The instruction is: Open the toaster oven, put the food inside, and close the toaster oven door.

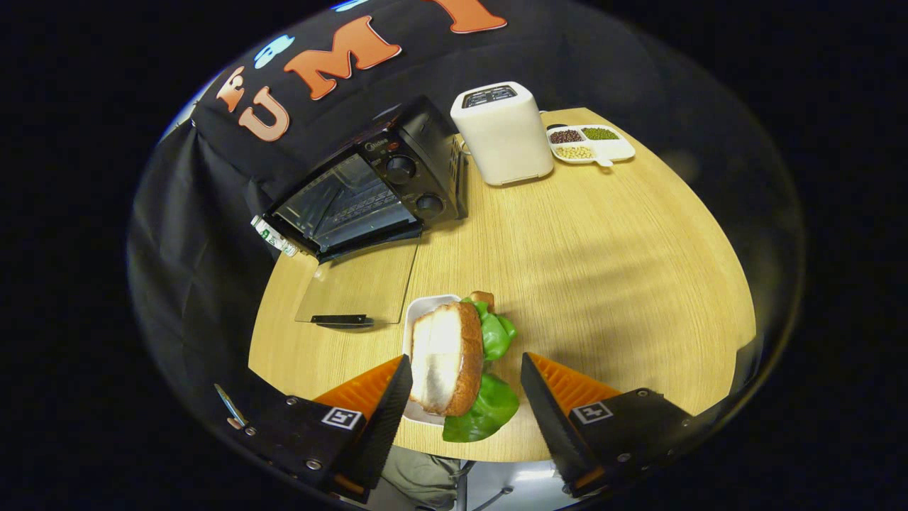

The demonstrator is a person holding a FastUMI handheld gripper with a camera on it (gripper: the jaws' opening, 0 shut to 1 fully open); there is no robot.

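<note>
Sandwich [454, 362] sits on its white tray [425, 309] between the spread fingers of the tongs [466, 380], untouched, its long axis running straight ahead. Toaster oven [376, 191], door [358, 284] already dropped flat on the table [603, 270], lies beyond and leftward.

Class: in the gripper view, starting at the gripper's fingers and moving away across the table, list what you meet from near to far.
Open gripper → sandwich on its white tray, between the fingers → toaster oven's lowered glass door → toaster oven → white toaster.

Wooden table [610, 270]: oven [376, 188], toaster [504, 135], dishes.
</note>
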